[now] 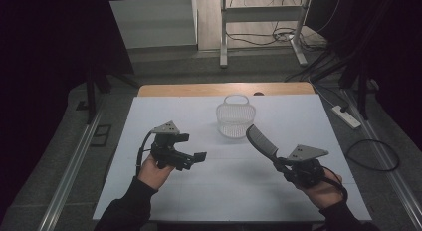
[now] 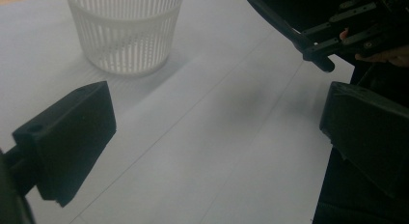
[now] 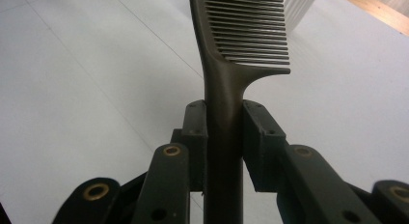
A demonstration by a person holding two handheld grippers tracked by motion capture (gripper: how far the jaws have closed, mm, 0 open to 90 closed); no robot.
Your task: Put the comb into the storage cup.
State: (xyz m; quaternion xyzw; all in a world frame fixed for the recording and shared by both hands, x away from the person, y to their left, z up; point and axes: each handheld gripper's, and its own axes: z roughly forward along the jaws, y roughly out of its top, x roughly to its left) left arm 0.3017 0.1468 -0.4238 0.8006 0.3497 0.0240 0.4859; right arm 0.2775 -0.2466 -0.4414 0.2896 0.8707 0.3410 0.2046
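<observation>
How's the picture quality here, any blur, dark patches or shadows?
High view: dim, surroundings near black, white table lit evenly. Left gripper view: near jaws soft, basket fairly sharp, faint shadow on the sheet. Right gripper view: comb handle and right gripper sharp, the comb's far teeth softer, no glare.

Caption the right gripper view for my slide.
Right gripper clamps a dark comb by its handle above the white table.

Dim room (grey floor (image 1: pixel 59 141)), white table (image 1: pixel 149 111).
</observation>
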